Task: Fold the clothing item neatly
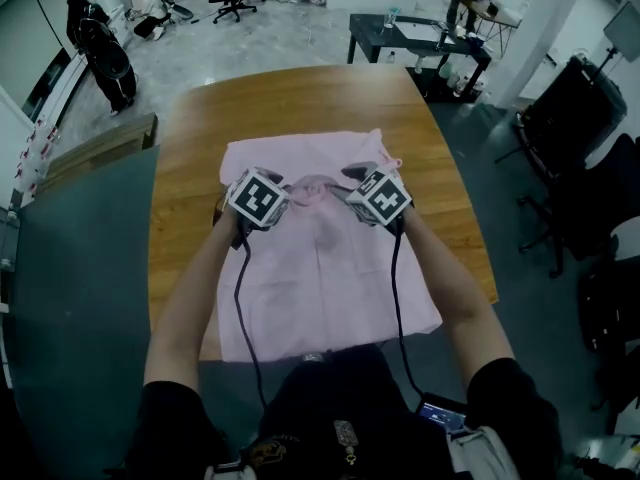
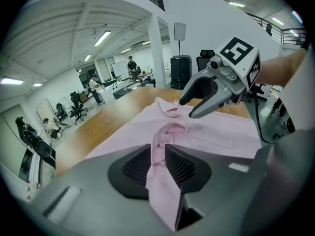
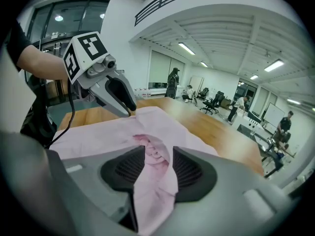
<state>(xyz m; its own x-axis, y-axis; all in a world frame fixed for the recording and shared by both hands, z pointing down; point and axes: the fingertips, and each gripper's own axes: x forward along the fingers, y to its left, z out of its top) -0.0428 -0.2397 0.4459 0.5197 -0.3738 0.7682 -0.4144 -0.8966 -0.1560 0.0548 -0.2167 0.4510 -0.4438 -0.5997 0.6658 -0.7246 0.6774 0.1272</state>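
Observation:
A pink shirt (image 1: pixel 320 268) lies spread flat on the wooden table (image 1: pixel 200 128), its near hem over the front edge. Both grippers sit close together above its middle, and a ridge of cloth is raised between them. My left gripper (image 1: pixel 283 190) is shut on a bunched fold of the shirt (image 2: pixel 162 132), which runs up between its ribbed pads (image 2: pixel 135 165). My right gripper (image 1: pixel 357 176) is shut on another fold of the shirt (image 3: pixel 152 151), gathered between its pads (image 3: pixel 189 168). Each gripper view shows the other gripper just ahead: the right gripper (image 2: pixel 189 107) and the left gripper (image 3: pixel 129 108).
Bare wood rings the shirt on the far, left and right sides. A dark table (image 1: pixel 420 38) with a bottle stands behind, and a black chair (image 1: pixel 575 118) is at the right. People and office chairs are far off across the room.

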